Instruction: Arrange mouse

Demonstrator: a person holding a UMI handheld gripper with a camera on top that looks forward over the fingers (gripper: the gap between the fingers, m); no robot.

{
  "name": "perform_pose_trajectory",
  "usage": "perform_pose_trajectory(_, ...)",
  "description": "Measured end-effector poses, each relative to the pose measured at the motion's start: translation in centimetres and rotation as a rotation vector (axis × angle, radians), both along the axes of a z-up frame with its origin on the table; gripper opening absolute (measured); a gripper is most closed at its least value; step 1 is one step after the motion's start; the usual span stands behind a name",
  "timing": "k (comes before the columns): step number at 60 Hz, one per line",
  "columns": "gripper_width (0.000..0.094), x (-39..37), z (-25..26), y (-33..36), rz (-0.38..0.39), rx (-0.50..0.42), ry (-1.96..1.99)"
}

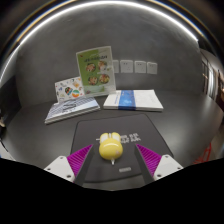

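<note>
Yellow is the one mouse (109,146), seen on a dark mouse pad (112,150) on the desk (30,125), between the spread fingers of the hand-held gripper (112,162), untouched by either purple pad. Beyond the mouse pad, two booklets (72,109) are laid flat, and one leaflet (94,70) is stood upright behind them.

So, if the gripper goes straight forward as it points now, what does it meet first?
Probably the yellow mouse, which sits on the dark mouse pad just ahead, between the open gripper fingers. Depth is hard to judge.
</note>
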State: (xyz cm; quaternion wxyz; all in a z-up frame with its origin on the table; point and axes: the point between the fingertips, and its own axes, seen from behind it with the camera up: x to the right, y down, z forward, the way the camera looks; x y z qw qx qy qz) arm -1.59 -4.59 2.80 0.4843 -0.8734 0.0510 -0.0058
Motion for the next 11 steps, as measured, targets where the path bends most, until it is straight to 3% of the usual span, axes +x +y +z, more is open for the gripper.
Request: perform_pose_trajectory(11,0.0849,3.0,1.7,-8.1,-0.086,0.007,0.009)
